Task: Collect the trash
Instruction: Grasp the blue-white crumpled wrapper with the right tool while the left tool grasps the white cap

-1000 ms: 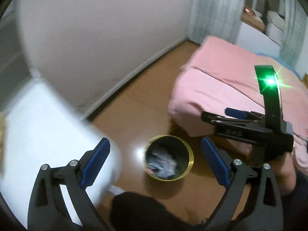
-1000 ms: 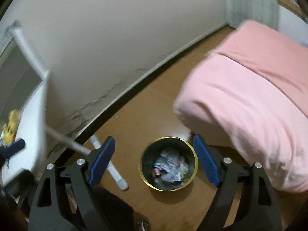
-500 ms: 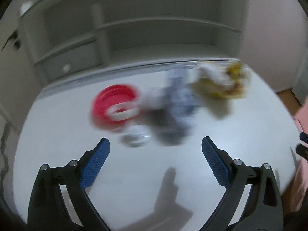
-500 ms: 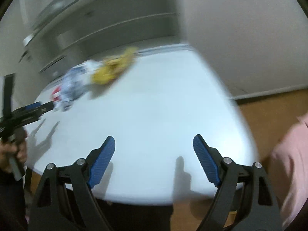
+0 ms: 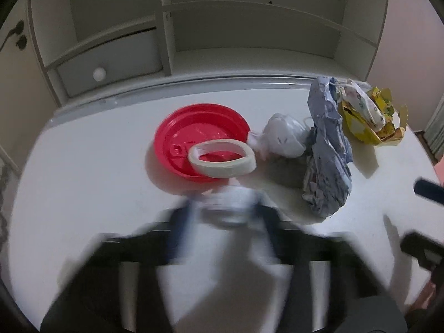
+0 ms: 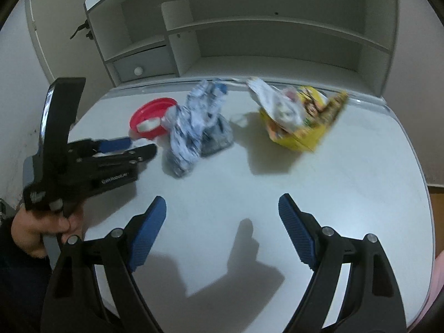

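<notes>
White desk (image 5: 83, 172) carries a red lid (image 5: 177, 138) with a tape ring (image 5: 222, 158) on it. The left gripper (image 5: 224, 216) is blurred; its jaws have just been closing on a small pale scrap (image 5: 230, 202), grip unclear. From the right wrist, the right gripper (image 6: 222, 230) stands wide open, holding nothing, before crumpled wrappers (image 6: 191, 127) and a yellow packet (image 6: 302, 122).

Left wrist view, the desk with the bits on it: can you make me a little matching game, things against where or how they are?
Things:
1. tape roll
2. yellow wrapper
3. right gripper

Place or state:
A. jaws wide, nothing between them
B. lying on the red lid
C. nearest the right end of the desk

Pairs: 1-B, 2-C, 3-A
</notes>
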Motion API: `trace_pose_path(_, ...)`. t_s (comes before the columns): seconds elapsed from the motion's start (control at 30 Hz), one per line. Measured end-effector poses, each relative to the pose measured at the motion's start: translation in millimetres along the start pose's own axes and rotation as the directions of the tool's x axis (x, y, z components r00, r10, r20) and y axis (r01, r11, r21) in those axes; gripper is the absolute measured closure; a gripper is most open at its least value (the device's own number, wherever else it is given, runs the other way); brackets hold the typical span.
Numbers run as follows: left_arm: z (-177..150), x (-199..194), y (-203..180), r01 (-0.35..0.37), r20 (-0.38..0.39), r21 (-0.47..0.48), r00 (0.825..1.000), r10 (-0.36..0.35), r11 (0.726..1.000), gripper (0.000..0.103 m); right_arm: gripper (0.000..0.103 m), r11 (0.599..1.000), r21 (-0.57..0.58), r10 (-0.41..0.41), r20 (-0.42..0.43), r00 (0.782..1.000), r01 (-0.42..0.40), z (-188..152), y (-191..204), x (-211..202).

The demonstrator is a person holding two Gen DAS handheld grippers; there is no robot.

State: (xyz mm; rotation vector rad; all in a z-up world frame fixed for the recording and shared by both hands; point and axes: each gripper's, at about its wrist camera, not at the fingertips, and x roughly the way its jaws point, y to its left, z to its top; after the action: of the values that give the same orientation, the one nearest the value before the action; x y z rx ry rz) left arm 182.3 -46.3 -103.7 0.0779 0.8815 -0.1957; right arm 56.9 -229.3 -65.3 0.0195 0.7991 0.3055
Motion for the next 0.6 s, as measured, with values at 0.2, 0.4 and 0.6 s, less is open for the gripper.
trace_pose_path(0.2, -20, -13, 22, 0.017, -0.007, -0.036, 1.000, -0.018, 0.999, 0.073, 0.029, 1.000, -0.024, 0.018, -0.023, 1.000, -0.018, 37, 28, 35)
trace_pose_path(0.4, -39, -34, 31, 0.024, -0.002, -0.059, 1.000, -0.025, 0.998, 0.073, 0.047, 0.999, -0.040, -0.017, -0.063, 0.998, 0.015, 54, 47, 65)
trace_pose_path(0.6, -48, -43, 26, 0.032, 0.005, -0.054, 0.999, -0.032, 0.998, 0.073, 0.071, 0.998, -0.052, -0.031, -0.061, 0.998, 0.028, 54, 50, 67)
